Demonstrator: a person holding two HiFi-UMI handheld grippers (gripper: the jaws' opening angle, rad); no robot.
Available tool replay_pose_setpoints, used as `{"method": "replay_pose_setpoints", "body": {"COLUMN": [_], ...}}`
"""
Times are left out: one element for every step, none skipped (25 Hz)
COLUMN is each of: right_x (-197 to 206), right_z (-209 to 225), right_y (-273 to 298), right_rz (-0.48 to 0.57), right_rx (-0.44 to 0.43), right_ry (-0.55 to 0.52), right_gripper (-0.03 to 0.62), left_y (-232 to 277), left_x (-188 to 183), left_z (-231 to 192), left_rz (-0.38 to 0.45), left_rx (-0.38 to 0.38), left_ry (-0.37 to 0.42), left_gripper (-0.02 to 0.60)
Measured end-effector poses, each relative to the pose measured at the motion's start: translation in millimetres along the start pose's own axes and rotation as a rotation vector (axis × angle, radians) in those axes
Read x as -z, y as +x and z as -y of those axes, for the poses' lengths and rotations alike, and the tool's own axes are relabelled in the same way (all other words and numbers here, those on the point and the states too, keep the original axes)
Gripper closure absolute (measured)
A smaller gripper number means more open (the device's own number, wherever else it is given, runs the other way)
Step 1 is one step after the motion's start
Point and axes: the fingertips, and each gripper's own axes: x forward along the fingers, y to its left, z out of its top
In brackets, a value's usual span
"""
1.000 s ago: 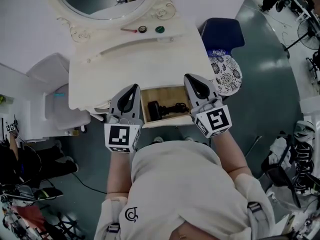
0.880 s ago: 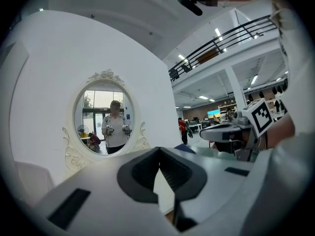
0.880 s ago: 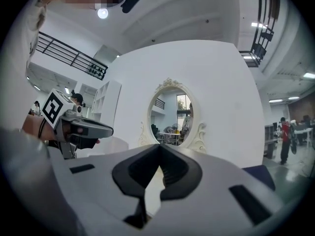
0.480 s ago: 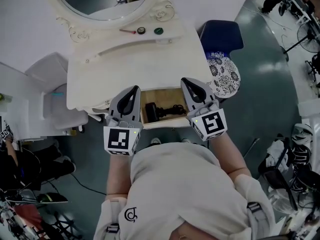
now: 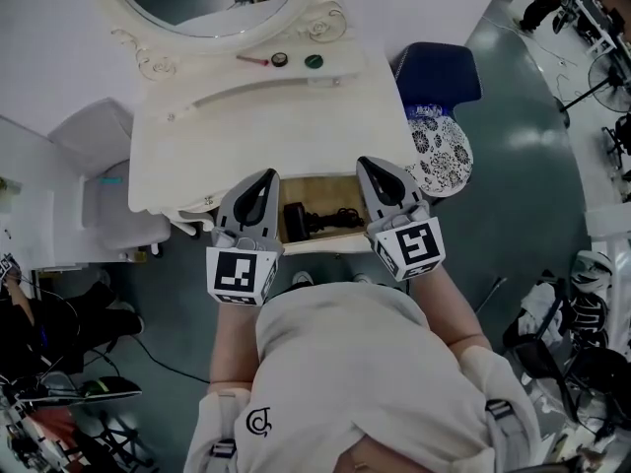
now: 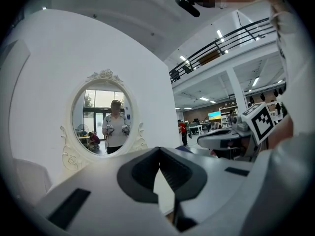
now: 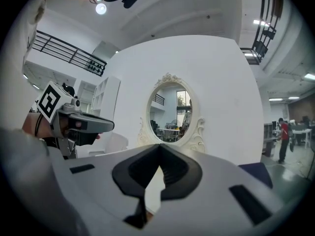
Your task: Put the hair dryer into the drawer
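Nearest the camera in the head view, the person's white-shirted torso (image 5: 345, 363) fills the lower frame, with both forearms reaching forward.

Left tool (image 5: 264, 175): both jaws are together at the tips, with nothing between them, as its own view confirms (image 6: 159, 149). It sits over the left end of the drawer.

Right tool (image 5: 371, 163): the jaws are likewise together and empty, confirmed in its own view (image 7: 158, 146). It sits over the right end of the drawer.

Drawer (image 5: 340, 190): it is pulled partly out from under the front edge of the table (image 5: 266, 131), and its wooden floor is visible between the two tools.

Hair dryer (image 5: 299, 217): black, it lies on its side inside the drawer, towards the left. Its dark cord (image 5: 340, 215) is bunched just to its right. Neither tool touches it.

Table top, far side: a red stick (image 5: 253, 60), a dark round item (image 5: 281, 60) and a green round item (image 5: 314, 61) lie in a row near the oval mirror (image 5: 212, 3).

To the right of the table there is a patterned round seat (image 5: 444, 151), with a blue chair (image 5: 439, 72) beyond it.
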Motion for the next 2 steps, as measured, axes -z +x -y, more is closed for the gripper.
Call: {"method": "replay_pose_setpoints", "body": {"right_x": [1.6,3.1], "right_z": [1.5,2.9], "right_y": [0.4,0.8], "right_rz": [-0.004,-0.007], "right_rx": [0.004,0.007], "right_ry": [0.007,0.015], "right_gripper": [0.589,0.589], "left_y": [1.3,2.5], "left_x": [1.0,2.0], "left_z": [0.5,1.0], "left_rz": [-0.004,-0.007], "left_rx": [0.001,0.003], "left_ry": [0.001,0.001], "left_gripper": [0.571,0.571]}}
